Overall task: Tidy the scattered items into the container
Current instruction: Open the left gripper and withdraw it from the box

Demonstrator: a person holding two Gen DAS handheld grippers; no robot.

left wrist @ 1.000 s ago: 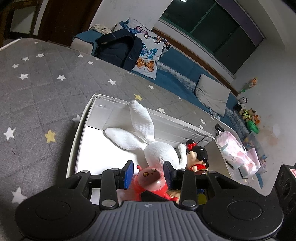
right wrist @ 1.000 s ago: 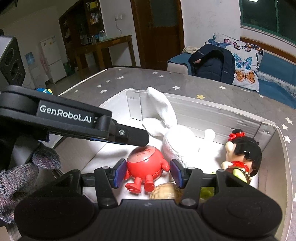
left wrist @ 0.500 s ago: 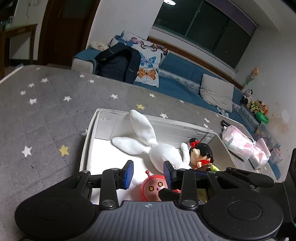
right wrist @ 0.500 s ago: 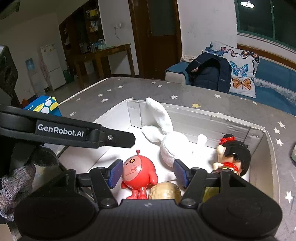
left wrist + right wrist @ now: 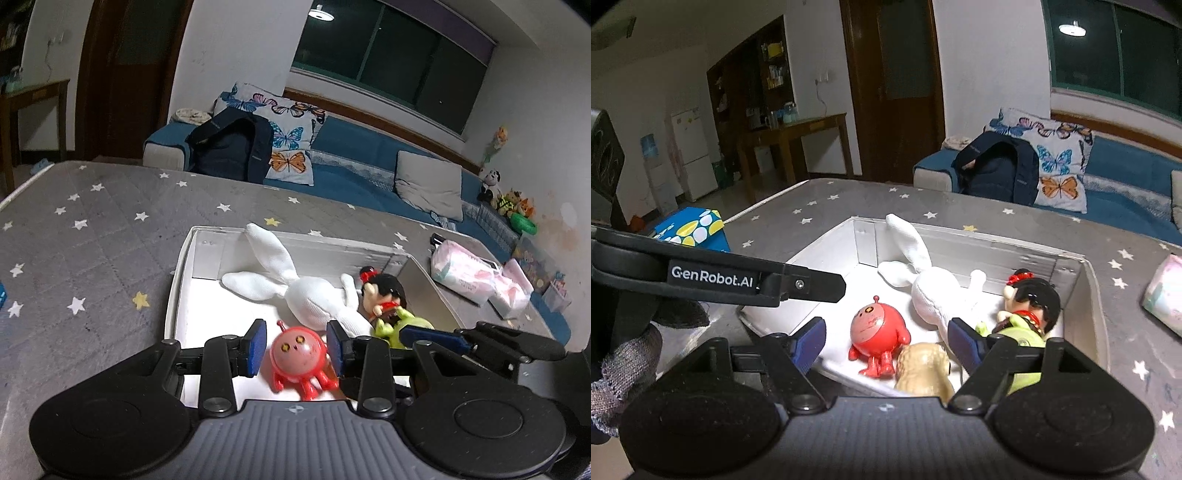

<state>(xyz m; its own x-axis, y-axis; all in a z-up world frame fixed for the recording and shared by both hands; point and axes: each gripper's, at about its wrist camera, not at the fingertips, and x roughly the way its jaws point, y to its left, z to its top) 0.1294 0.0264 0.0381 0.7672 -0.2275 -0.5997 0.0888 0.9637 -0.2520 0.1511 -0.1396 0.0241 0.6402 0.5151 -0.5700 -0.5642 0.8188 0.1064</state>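
Both hand-held grippers, left point(image 5: 292, 347) and right point(image 5: 886, 338), have lifted away from our red toy point(image 5: 299, 360). It lies free in the white box point(image 5: 864, 236), round-bodied, with a scuffed face. Both grippers gape wide, empty.

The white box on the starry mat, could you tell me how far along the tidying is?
Done: the white rabbit, red round toy, black-haired doll and tan toy lie inside the white box. In hand: nothing; left gripper and right gripper are open. Possibly left: a pink-and-white pack on the mat.

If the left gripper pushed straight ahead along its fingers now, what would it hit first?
Most likely the red round toy, lying between the open left gripper fingers in the white box; the white plush rabbit lies beyond. Depth is uncertain.
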